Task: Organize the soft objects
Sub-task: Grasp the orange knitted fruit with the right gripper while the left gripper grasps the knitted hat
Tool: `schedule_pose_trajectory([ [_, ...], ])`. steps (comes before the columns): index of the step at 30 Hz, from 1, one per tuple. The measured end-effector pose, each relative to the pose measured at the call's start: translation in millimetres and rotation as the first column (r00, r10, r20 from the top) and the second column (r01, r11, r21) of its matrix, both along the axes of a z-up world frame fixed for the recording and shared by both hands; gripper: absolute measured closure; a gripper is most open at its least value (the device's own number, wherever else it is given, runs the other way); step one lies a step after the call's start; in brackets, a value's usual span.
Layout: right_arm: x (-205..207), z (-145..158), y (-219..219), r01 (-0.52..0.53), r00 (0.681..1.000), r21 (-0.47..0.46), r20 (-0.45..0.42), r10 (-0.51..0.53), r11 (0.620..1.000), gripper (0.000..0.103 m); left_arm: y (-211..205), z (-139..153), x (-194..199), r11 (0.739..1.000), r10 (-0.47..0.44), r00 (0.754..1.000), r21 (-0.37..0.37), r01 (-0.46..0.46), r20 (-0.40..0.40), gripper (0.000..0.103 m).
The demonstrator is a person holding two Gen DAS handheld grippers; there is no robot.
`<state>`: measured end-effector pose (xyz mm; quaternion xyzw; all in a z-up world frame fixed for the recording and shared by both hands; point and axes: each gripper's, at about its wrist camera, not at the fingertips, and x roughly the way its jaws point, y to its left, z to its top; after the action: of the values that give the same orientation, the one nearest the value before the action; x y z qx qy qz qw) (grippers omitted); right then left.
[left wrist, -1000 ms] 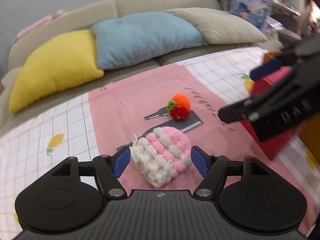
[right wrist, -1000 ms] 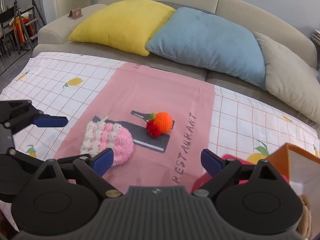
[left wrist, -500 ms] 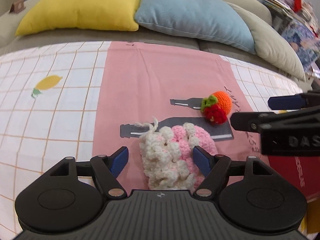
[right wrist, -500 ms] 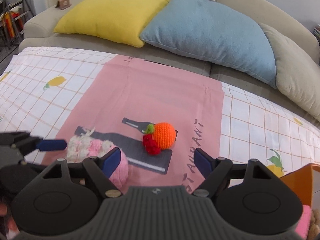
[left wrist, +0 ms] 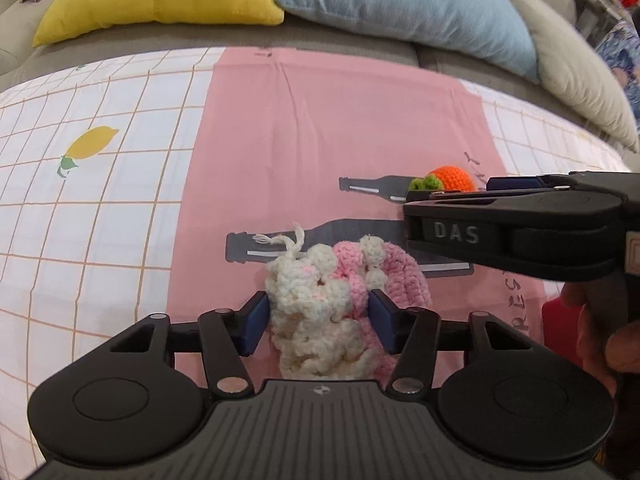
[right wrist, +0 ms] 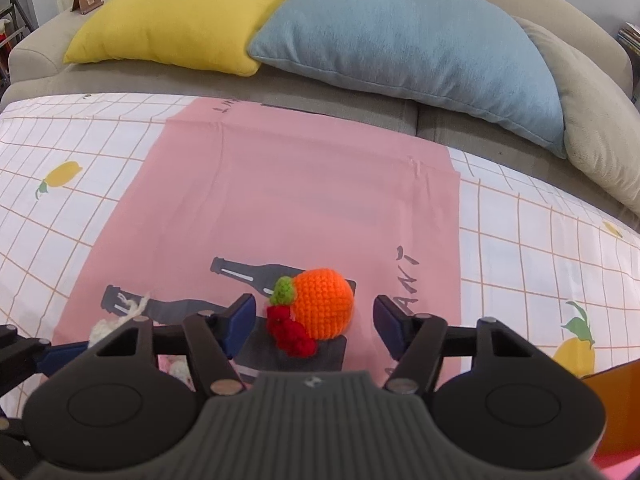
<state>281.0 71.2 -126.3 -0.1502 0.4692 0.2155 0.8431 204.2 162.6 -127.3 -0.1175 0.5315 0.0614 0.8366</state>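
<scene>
at the lower centre of the left wrist view, the left gripper [left wrist: 318, 322] is closing its jaws on the pink and cream crocheted pouch [left wrist: 340, 304], and both blue pads [left wrist: 256, 326] already touch its sides. the pouch lies on the pink printed cloth [left wrist: 320, 128] over the white checked lemon-print tablecloth [left wrist: 88, 208]. in the lower centre of the right wrist view, the right gripper [right wrist: 314, 322] is closing its jaws around the orange crocheted ball with green and red trim [right wrist: 320, 308], with gaps on both sides, nothing grasped. yellow, blue and beige cushions [right wrist: 404, 36] line the grey sofa [right wrist: 36, 48] along the top.
</scene>
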Motion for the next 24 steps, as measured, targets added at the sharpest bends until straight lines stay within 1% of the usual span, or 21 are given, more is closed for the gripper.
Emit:
schedule_pose_trajectory([
  [2, 2.7, -3.1, 1.2, 0.001, 1.000, -0.007, -0.005, -0.001, 1.000, 0.039, -5.6, 0.1, 3.5, 0.999, -0.007, 1.000, 0.032, 0.008, -0.015, 0.044],
  [4, 6.0, -6.6, 2.0, 0.002, 1.000, -0.010, -0.011, -0.002, 1.000, 0.042, -14.1, 0.3, 4.9, 0.996, -0.029, 0.999, 0.081, 0.030, -0.016, 0.045],
  [6, 9.6, -10.6, 3.3, -0.001, 1.000, -0.012, -0.026, 0.001, 1.000, 0.052, -20.7, -0.2, 5.0, 0.991, -0.049, 0.999, 0.121, 0.050, -0.010, 0.046],
  [7, 11.0, -12.1, 3.9, -0.005, 0.999, -0.011, -0.035, 0.004, 1.000, 0.052, -22.1, -0.7, 4.8, 0.991, -0.049, 0.999, 0.127, 0.049, -0.008, 0.047],
  [9, 11.2, -12.0, 4.8, -0.008, 1.000, -0.011, -0.026, 0.008, 1.000, 0.054, -22.2, -0.4, 4.0, 0.992, -0.039, 0.999, 0.121, 0.039, -0.005, 0.047],
  [12, 7.6, -7.4, 2.1, -0.016, 1.000, 0.002, -0.026, 0.016, 1.000, 0.055, -19.5, 0.2, 2.9, 0.994, -0.035, 0.999, 0.104, 0.034, 0.005, 0.052],
  [14, 0.3, 0.2, -2.0, -0.027, 1.000, 0.015, -0.014, 0.027, 1.000, 0.055, -19.6, 1.6, 0.8, 0.994, -0.041, 0.999, 0.106, 0.039, 0.018, 0.058],
  [15, -4.9, 5.0, -4.2, -0.034, 0.999, 0.017, 0.000, 0.034, 0.999, 0.055, -19.9, 3.0, -0.4, 0.993, -0.042, 0.999, 0.110, 0.039, 0.025, 0.060],
  [17, -16.6, 15.7, -9.6, -0.049, 0.998, 0.020, 0.030, 0.048, 0.999, 0.055, -18.9, 6.7, -4.0, 0.993, -0.034, 0.998, 0.112, 0.029, 0.046, 0.069],
  [20, -34.4, 29.3, -18.9, -0.067, 0.996, 0.017, 0.066, 0.066, 0.998, 0.055, -15.4, 10.9, -11.1, 0.995, -0.013, 0.998, 0.100, 0.007, 0.060, 0.074],
  [24, -58.5, 41.9, -30.1, -0.098, 0.987, 0.003, 0.127, 0.097, 0.995, 0.055, -15.4, 23.5, -25.8, 0.995, 0.000, 0.995, 0.101, -0.010, 0.098, 0.076],
])
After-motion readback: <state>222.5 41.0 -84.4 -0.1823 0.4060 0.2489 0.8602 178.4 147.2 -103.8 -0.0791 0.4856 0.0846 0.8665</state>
